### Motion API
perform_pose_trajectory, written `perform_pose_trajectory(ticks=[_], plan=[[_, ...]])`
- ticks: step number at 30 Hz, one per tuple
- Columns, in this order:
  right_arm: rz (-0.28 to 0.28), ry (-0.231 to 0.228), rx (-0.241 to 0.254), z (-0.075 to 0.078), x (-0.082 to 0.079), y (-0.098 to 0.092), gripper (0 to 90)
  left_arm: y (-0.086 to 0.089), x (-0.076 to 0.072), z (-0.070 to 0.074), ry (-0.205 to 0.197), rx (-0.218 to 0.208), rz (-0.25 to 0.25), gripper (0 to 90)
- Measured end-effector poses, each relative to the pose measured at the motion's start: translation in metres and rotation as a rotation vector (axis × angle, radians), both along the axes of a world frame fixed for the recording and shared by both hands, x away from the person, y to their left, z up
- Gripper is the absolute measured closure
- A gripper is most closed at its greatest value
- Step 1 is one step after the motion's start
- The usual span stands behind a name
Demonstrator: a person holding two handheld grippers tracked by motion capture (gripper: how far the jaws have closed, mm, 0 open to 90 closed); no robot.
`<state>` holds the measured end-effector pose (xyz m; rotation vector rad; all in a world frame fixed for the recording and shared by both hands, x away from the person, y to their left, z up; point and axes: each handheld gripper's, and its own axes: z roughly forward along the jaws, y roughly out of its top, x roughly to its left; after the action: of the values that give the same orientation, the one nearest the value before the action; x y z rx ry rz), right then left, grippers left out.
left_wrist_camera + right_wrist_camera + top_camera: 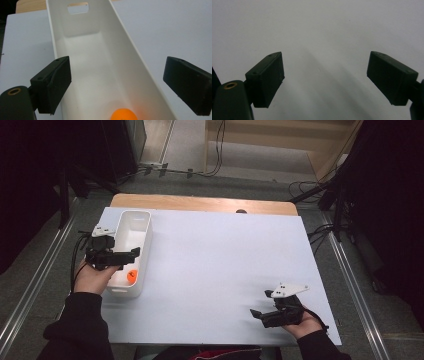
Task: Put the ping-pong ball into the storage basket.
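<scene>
The small orange ball [123, 114] lies at the near end of the long white plastic bin [145, 251], which stands at the left side of the white worktop [225, 270]. The left gripper [120, 85] hangs above this bin with jaws wide and empty. I judge the step is about this ball: lower straight between the walls and centre on the ball before closing. The right gripper [263, 313] rests near right, jaws wide, holding nothing.

A bin [140, 251] sits on the left part of the table [220, 265], with a ball [132, 275] in its near end. The left gripper [127, 256] hangs over the bin's lower half. The right gripper [261, 310] is at lower right, well apart.
</scene>
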<state>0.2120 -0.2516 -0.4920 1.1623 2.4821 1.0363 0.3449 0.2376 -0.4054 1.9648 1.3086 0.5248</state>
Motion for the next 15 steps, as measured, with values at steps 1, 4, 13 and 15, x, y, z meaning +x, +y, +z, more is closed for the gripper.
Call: perform_pose_trajectory(ticks=[1,4,13,15], plan=[[0.001,0.000,0.000,0.000,0.000,0.000,12.9,-0.001,0.000,0.000,0.001,-0.002,-0.003,8.1],[-0.001,0.000,0.003,0.000,0.000,-0.001,12.9,-0.005,-0.001,0.001,-0.001,-0.007,-0.019,8.1],[-0.006,0.006,0.003,0.000,-0.001,-0.001,12.9,-0.015,-0.005,0.005,-0.007,-0.027,-0.068,8.1],[-0.006,0.006,0.003,0.000,-0.001,-0.001,12.9,-0.018,-0.006,0.006,-0.005,-0.028,-0.082,8.2]])
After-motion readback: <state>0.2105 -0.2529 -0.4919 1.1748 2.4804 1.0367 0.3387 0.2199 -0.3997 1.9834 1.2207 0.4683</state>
